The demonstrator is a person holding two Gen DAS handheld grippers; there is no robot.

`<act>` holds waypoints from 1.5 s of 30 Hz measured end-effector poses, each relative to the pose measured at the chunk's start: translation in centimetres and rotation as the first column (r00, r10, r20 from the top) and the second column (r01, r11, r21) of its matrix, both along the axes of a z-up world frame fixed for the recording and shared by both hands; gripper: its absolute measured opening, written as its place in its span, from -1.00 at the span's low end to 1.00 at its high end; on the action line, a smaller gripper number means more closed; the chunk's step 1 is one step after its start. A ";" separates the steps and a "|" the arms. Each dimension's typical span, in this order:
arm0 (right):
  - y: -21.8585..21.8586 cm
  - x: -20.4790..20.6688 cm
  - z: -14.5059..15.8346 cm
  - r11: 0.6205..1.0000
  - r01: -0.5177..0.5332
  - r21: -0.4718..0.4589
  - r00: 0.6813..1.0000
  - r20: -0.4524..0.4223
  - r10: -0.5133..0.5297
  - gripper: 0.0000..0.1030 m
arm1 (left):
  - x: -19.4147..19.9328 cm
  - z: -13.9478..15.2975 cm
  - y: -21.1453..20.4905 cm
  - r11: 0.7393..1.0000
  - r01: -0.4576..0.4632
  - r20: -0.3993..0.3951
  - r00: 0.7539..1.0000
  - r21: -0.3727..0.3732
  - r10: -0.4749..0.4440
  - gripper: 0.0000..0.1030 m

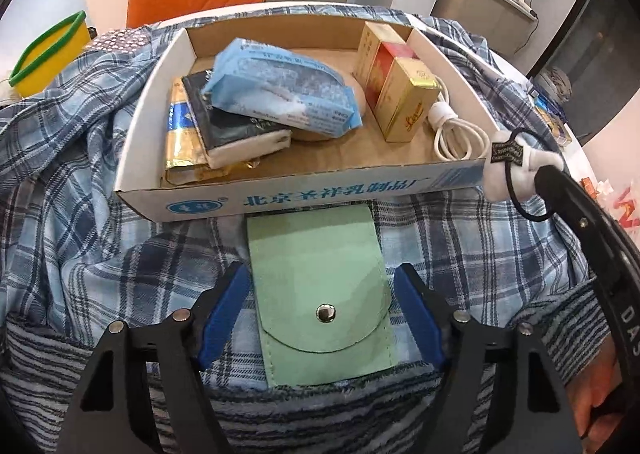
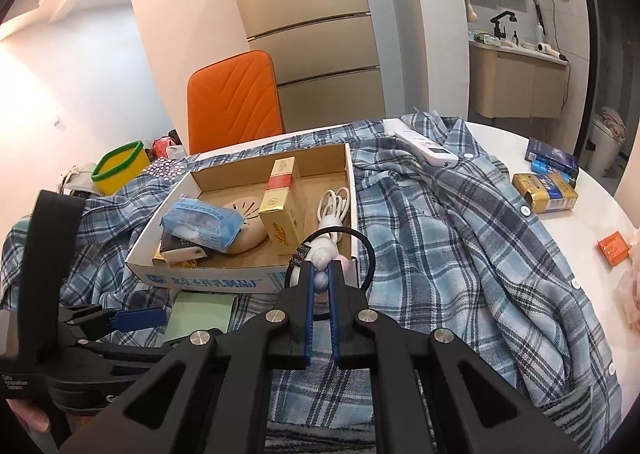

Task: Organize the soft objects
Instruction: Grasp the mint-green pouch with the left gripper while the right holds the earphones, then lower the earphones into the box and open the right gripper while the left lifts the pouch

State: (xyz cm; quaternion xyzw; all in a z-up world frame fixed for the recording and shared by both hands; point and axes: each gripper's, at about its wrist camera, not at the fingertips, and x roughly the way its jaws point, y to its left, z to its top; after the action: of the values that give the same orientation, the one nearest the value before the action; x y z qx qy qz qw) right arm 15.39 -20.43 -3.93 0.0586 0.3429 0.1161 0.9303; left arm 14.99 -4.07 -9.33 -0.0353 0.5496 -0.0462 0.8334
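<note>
Because the left claw [image 1: 320,310] straddles the green pouch [image 1: 320,294] half-open while the right claw [image 2: 320,282] (clamped on a hair tie [image 2: 326,254]) hovers, the pouch may snag the plaid shirt [image 1: 80,174].

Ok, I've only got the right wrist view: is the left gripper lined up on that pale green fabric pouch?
Observer: Yes. The left gripper is open, with one blue finger on each side of the pale green fabric pouch.
Operator: Flap closed?
Observer: Closed, with a round metal snap on it.
Operator: What's at its near end?
Observer: Its near edge reaches a grey striped knit cloth.
</note>
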 end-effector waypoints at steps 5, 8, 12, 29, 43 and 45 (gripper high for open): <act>0.0 0.1 -0.1 1.000 0.007 0.002 1.000 -0.007 -0.007 -0.86 | 0.2 -0.3 -0.2 1.000 -0.012 0.001 1.000 0.017 0.012 0.44; 0.1 0.2 -0.1 1.000 0.002 -0.004 1.000 -0.010 -0.002 -0.86 | 0.3 -0.2 -0.3 1.000 -0.008 0.003 1.000 0.024 0.008 0.44; 0.2 0.1 -0.1 1.000 0.000 -0.007 1.000 -0.007 0.000 -0.86 | 0.1 -0.1 -0.6 0.999 0.001 0.019 1.000 0.053 -0.002 0.37; 1.6 -1.9 1.5 0.994 -0.105 -0.003 0.989 0.102 0.104 -0.86 | -4.0 10.5 2.2 0.991 -0.035 0.312 0.950 0.132 -0.008 0.35; 2.8 2.6 7.5 0.993 -0.104 -0.063 0.981 0.155 0.113 -0.86 | 0.6 15.9 3.2 0.997 -0.064 0.432 0.901 0.048 0.037 0.35; 2.9 4.6 7.8 0.994 -0.087 -0.073 0.987 0.130 0.096 -0.86 | 1.8 15.8 3.2 0.997 -0.072 0.432 0.900 0.023 0.055 0.35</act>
State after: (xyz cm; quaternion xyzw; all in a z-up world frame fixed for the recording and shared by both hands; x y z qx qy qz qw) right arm 19.98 -17.55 3.85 0.0037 0.2863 0.1510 0.9462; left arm 16.77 -0.83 6.46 -0.0263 0.3513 -0.0152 0.9358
